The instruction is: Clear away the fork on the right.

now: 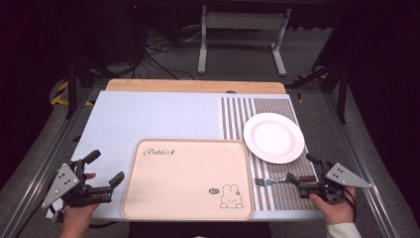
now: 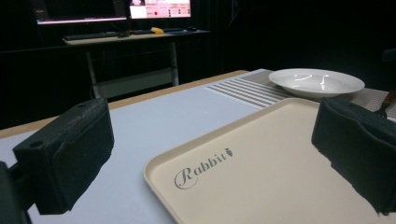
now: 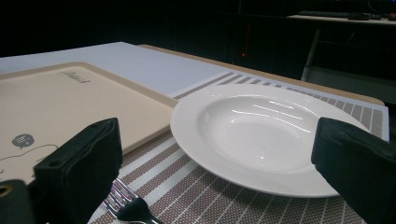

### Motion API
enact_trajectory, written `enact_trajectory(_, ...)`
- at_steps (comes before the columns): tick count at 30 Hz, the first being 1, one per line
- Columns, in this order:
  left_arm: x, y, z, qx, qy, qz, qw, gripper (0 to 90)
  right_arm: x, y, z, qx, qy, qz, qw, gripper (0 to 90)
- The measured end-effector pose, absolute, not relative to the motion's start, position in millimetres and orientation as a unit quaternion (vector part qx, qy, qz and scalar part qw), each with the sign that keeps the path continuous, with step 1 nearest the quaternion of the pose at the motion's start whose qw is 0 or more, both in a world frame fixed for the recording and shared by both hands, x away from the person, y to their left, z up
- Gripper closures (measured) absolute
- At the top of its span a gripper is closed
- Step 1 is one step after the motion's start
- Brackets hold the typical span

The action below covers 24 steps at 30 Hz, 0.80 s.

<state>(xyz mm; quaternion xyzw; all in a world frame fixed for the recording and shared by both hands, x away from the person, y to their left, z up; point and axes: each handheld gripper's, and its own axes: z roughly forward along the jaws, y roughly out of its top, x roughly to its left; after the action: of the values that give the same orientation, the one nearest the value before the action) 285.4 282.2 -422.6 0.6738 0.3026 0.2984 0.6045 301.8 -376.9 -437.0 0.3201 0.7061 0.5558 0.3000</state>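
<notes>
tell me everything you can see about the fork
The fork looks like shiny metal with a dark brown handle. It lies flat on the striped placemat, just right of the beige tray and below the white plate, tines toward the tray. The open right claw sits around its handle end, not closed on it.

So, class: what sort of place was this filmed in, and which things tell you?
Probably a lab or recording studio, not a dining room. The white plate, fork and beige tray sit on a table inside a metal frame, with cables on the floor and lit monitors behind.
</notes>
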Motion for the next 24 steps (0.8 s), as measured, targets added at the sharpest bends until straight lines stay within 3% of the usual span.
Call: enact_trajectory(24,284,282,-421,0.674,0.303,0.302,0.602,0.0,319,-367,-421,0.310,0.724,0.553,0.272,3.1)
